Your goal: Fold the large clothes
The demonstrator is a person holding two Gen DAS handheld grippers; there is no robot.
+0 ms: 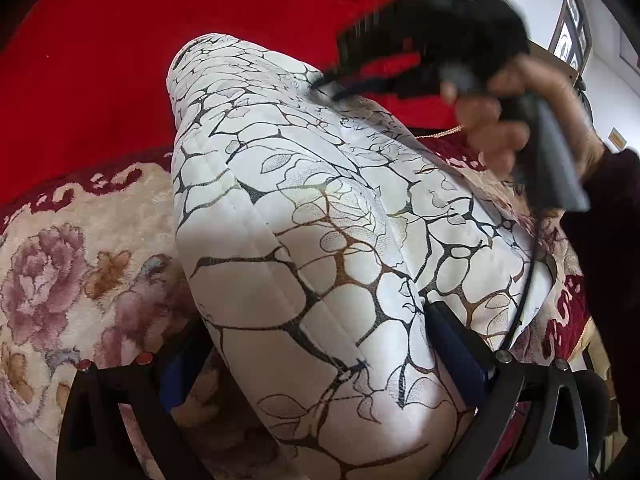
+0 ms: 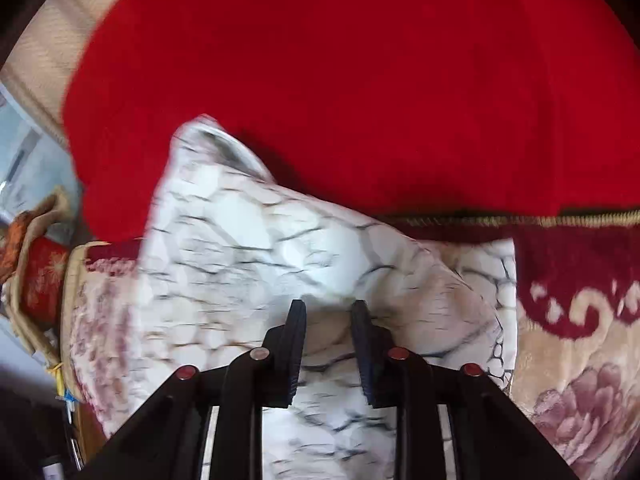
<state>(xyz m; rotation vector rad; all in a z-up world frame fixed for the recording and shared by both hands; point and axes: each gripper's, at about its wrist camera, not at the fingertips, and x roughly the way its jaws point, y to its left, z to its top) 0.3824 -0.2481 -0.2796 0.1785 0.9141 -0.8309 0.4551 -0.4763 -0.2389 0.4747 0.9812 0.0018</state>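
A large white garment with a black and gold crackle print point(image 1: 320, 216) lies in a thick fold on a floral plush blanket point(image 1: 52, 280). My left gripper point(image 1: 312, 364) is wide open around the near end of the fold, one blue pad point(image 1: 452, 344) on each side. My right gripper point(image 1: 332, 84), blurred and held by a hand, sits at the fold's far upper edge. In the right wrist view the right gripper point(image 2: 327, 308) is partly open above the garment point(image 2: 248, 256), with cloth seen between the fingers; no firm grip shows.
A red blanket point(image 2: 360, 80) covers the surface behind the garment. The floral blanket has a dark red border point(image 2: 580, 264). A beige wall and framed pictures point(image 1: 572, 28) are at the far right. A black cable point(image 1: 528, 280) hangs from the right gripper.
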